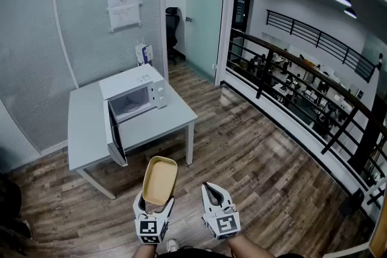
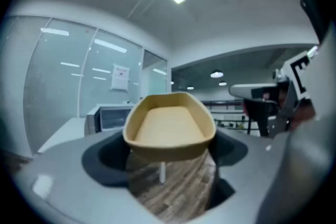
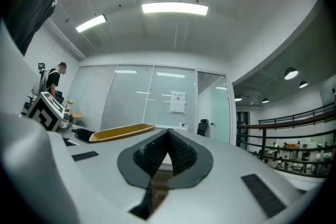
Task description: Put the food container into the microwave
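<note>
In the head view a wooden floor (image 1: 254, 154) is seen, with a glass wall (image 1: 36, 57) at the back that carries a paper notice (image 1: 123, 6), and a dark railing (image 1: 302, 69) at the right over a lower office area. A grey tabletop (image 1: 84, 130) carries a white microwave (image 1: 136, 93), whose door (image 1: 116, 136) is swung open; the inside of it is too dim to be read. The food container (image 1: 160, 181) is held up above the floor, well apart from the microwave, by the left gripper (image 1: 156, 202), and its lower end is hidden between the jaws. The right gripper (image 1: 211, 190) is seen just beside it, with its jaws brought together. In the left gripper view the jaws of the left gripper (image 2: 168, 152) are closed on the near end of the tan food container (image 2: 169, 126), which is seen to be empty; the microwave (image 2: 107, 117) is partly covered behind it. In the right gripper view the jaws of the right gripper (image 3: 168, 152) are pressed together with nothing between them. The food container (image 3: 122, 132) is shown edge-on at the left, so its inside cannot be seen there.
</note>
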